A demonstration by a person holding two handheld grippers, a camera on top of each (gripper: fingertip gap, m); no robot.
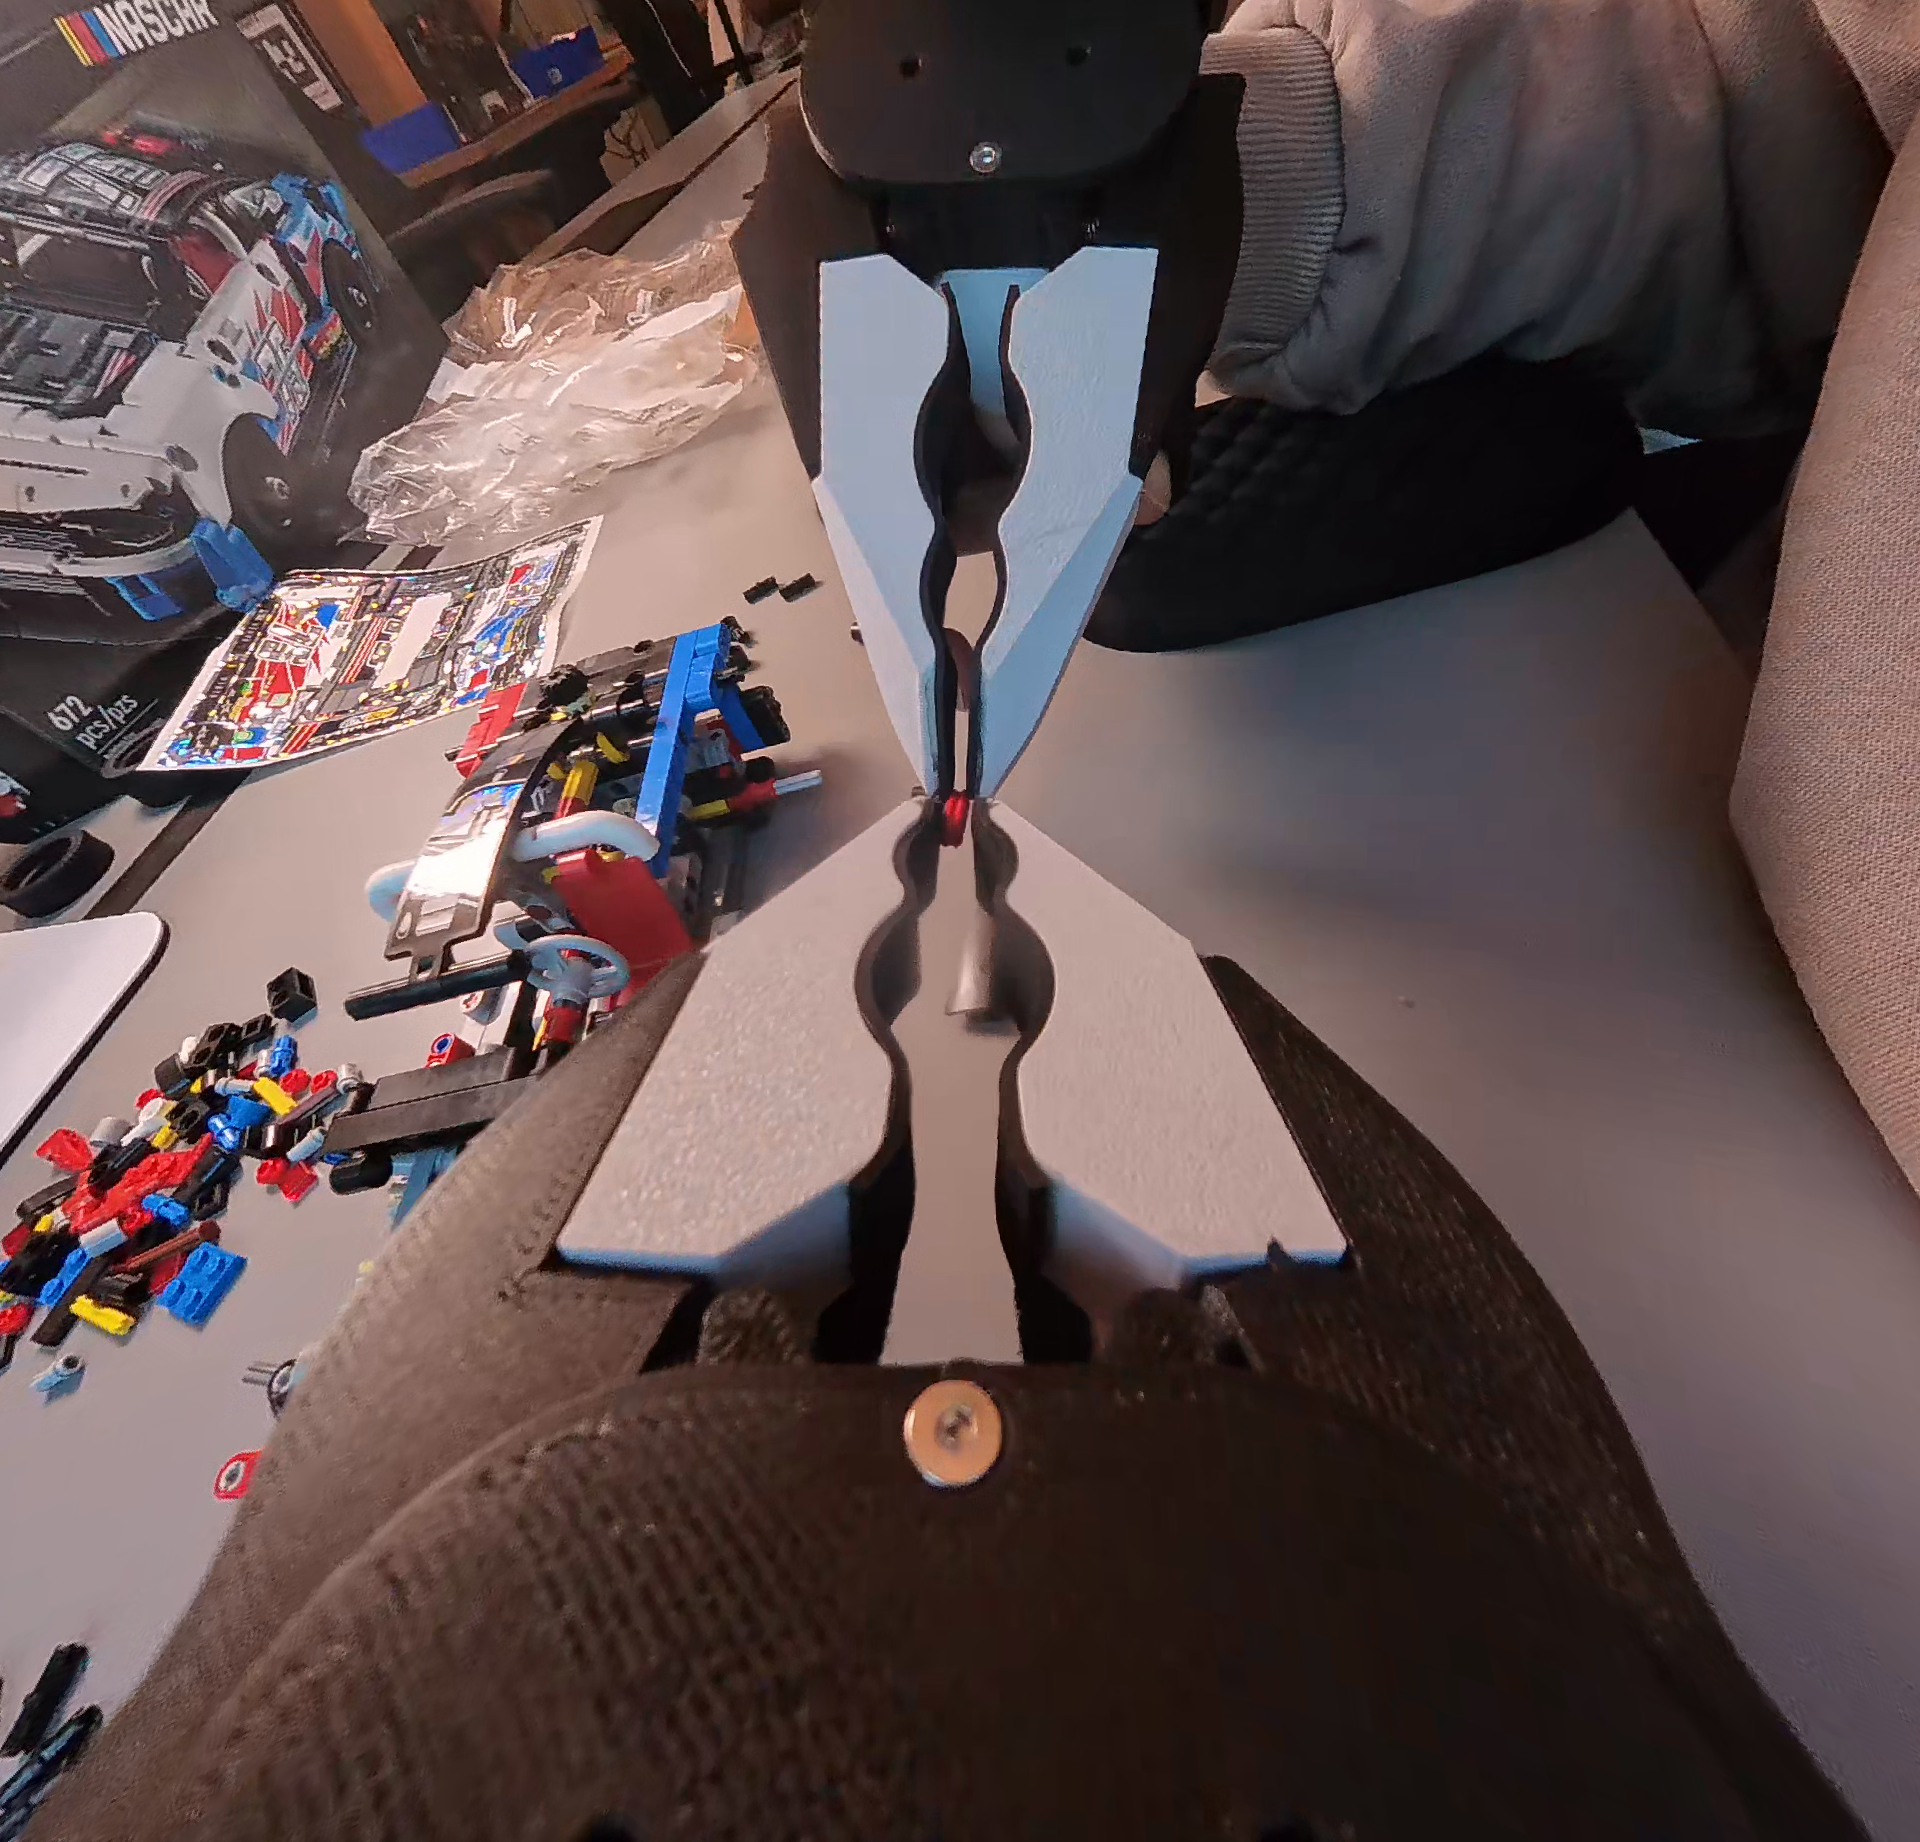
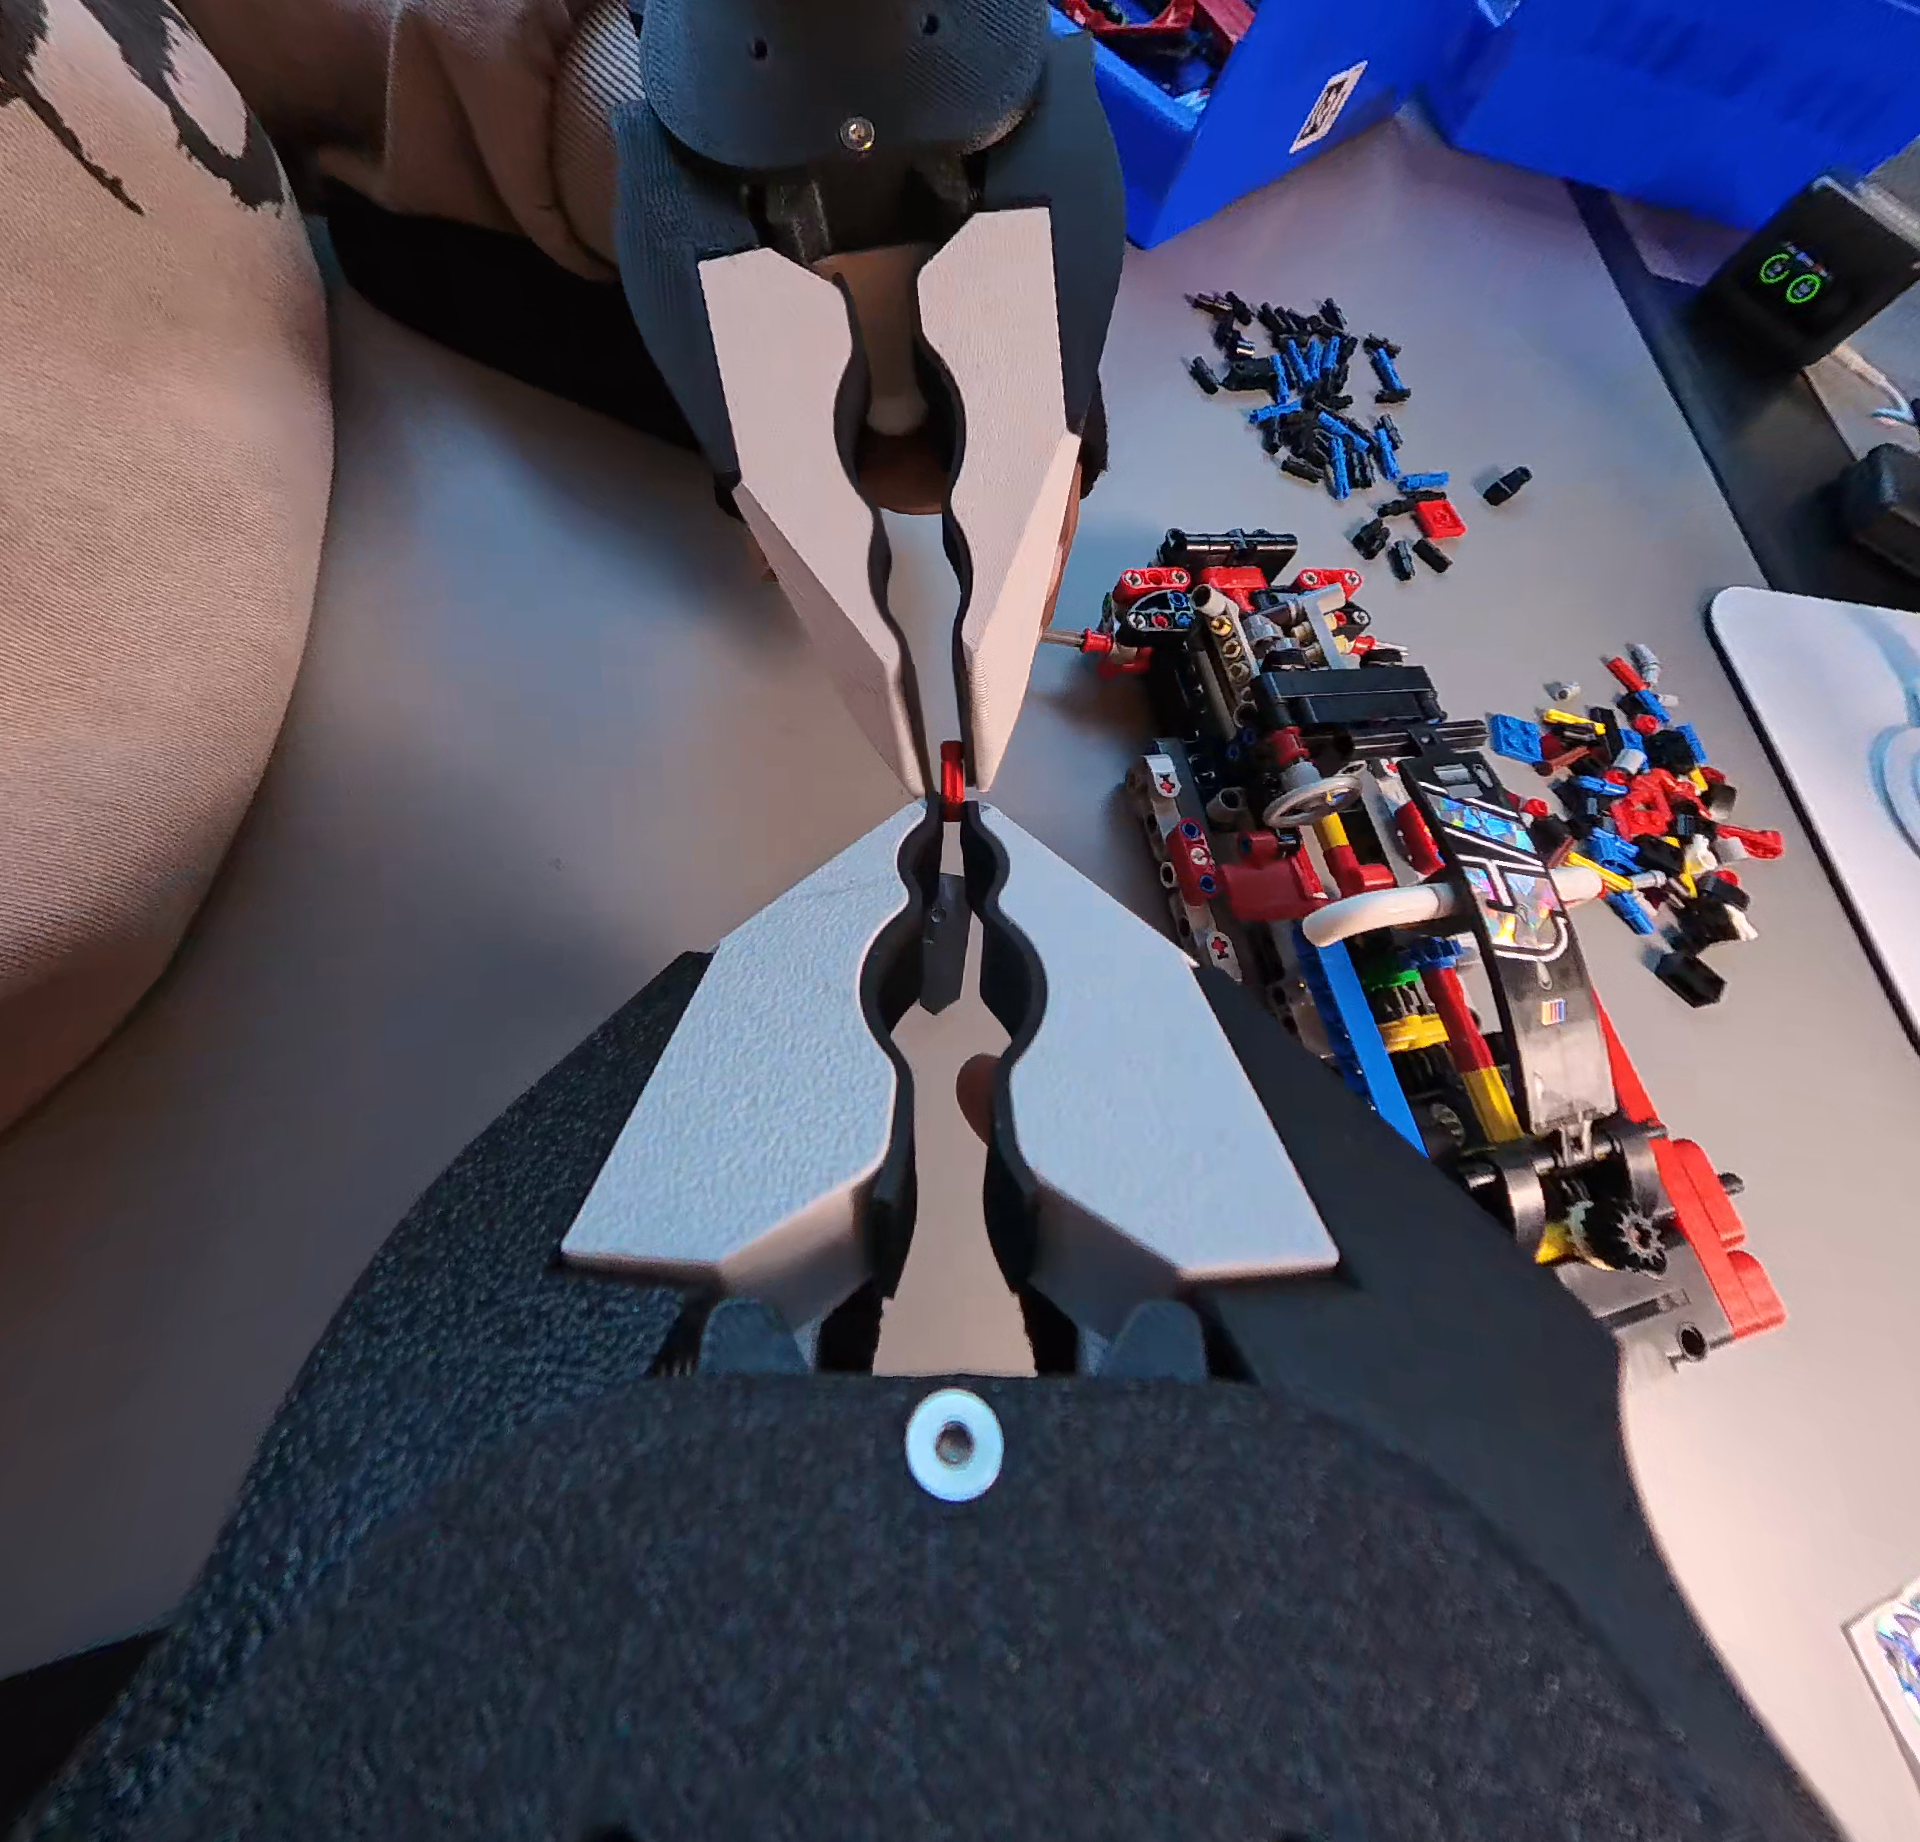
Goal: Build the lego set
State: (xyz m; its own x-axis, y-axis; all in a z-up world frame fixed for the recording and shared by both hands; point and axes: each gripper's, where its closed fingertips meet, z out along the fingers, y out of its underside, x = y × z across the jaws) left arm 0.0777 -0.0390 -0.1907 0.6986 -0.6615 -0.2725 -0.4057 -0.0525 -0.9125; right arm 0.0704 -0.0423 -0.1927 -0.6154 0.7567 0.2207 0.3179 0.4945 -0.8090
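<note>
My two grippers meet tip to tip above the grey table [image 1: 1403, 857]. My left gripper [image 1: 951, 826] is shut on a small red piece [image 1: 954, 818], which also shows in the right wrist view [image 2: 951, 779]. My right gripper [image 2: 951, 821] is shut on a short dark grey piece [image 2: 940, 951] that touches the red one. A blurred grey stub [image 1: 977, 971] shows between my left fingers. The half-built car chassis [image 1: 582, 836] lies to the left, and in the right wrist view [image 2: 1403, 909] to the right.
A pile of loose small pieces [image 1: 156, 1200] [image 2: 1652, 805] lies beside the chassis, with black and blue pins [image 2: 1320, 390] farther off. The set's box [image 1: 156, 286], a sticker sheet [image 1: 384, 639], plastic bags [image 1: 582, 379], blue bins [image 2: 1558, 57] and a white pad [image 2: 1829, 753] ring the table. My two grippers' fingertips are within a few centimetres of each other.
</note>
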